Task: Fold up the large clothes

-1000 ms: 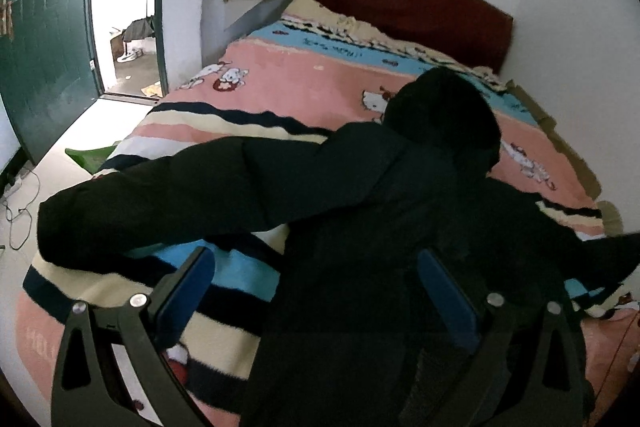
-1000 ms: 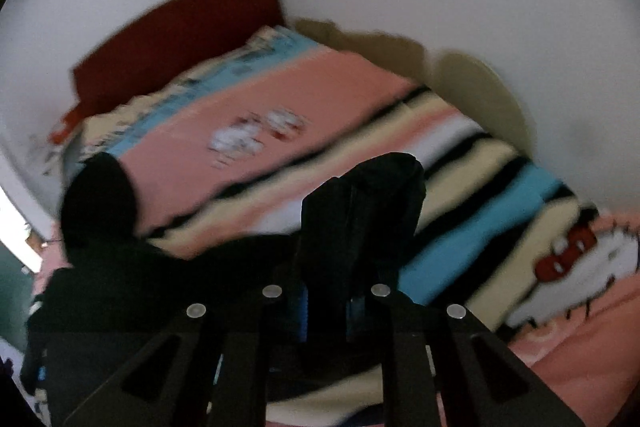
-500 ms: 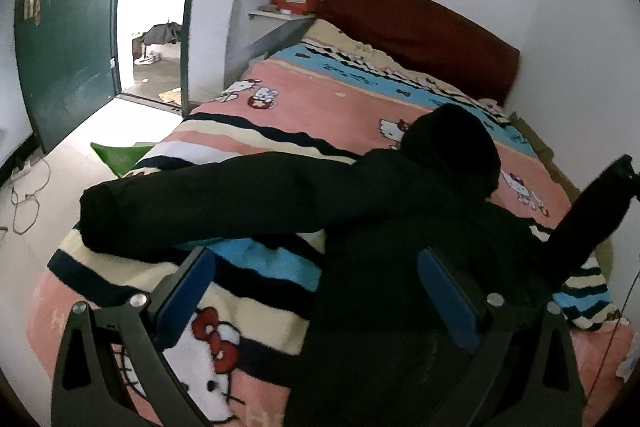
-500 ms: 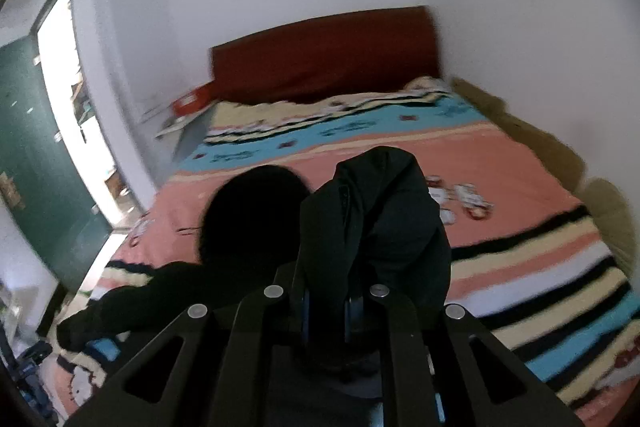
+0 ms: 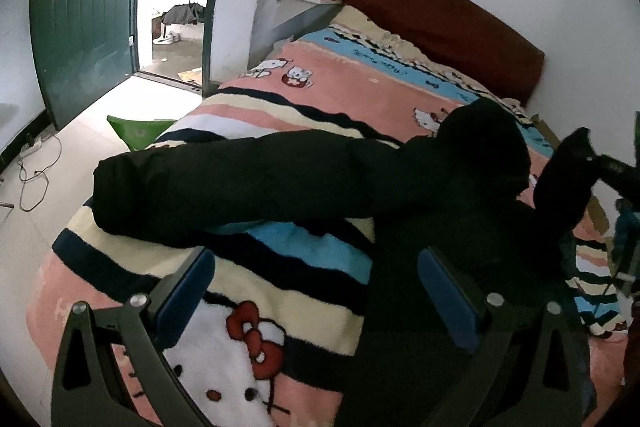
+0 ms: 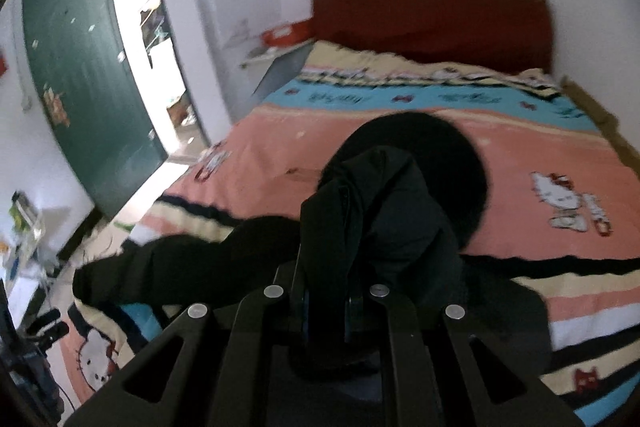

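Note:
A large black hooded jacket (image 5: 420, 195) lies face down on the bed, its hood (image 5: 486, 135) toward the headboard and its left sleeve (image 5: 224, 187) stretched out to the left. My left gripper (image 5: 316, 291) is open and empty above the jacket's lower left side. My right gripper (image 6: 326, 311) is shut on the jacket's right sleeve (image 6: 372, 211), held lifted above the body of the jacket. That raised sleeve also shows at the right in the left wrist view (image 5: 568, 179).
The bed has a striped pink, blue and cream cartoon-cat blanket (image 5: 328, 95) and a dark red headboard (image 5: 444, 23). A green door (image 5: 80, 11) stands open at the left. A green item (image 5: 138, 131) and cables (image 5: 36, 171) lie on the floor.
My right gripper has carried the right sleeve up and leftward over the jacket. My left gripper has pulled back, so more of the blanket's near end shows.

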`<action>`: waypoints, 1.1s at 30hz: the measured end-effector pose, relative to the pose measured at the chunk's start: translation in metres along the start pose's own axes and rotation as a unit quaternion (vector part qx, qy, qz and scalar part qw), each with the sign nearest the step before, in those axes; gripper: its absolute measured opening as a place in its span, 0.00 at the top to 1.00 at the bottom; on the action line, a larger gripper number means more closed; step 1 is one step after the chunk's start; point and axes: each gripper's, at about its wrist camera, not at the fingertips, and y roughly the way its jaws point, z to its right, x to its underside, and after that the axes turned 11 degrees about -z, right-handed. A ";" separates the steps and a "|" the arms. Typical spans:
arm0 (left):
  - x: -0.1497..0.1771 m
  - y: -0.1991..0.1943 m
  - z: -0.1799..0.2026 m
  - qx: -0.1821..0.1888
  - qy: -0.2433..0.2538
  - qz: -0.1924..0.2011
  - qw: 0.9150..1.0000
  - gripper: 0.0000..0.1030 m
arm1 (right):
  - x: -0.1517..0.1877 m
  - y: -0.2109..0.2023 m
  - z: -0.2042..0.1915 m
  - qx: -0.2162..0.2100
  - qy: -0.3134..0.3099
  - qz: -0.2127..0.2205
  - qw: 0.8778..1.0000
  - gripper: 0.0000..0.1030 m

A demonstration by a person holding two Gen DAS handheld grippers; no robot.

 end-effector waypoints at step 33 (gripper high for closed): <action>0.004 -0.040 0.035 0.006 -0.009 0.012 1.000 0.01 | 0.084 0.059 -0.144 -0.073 -0.169 -0.104 0.977 0.62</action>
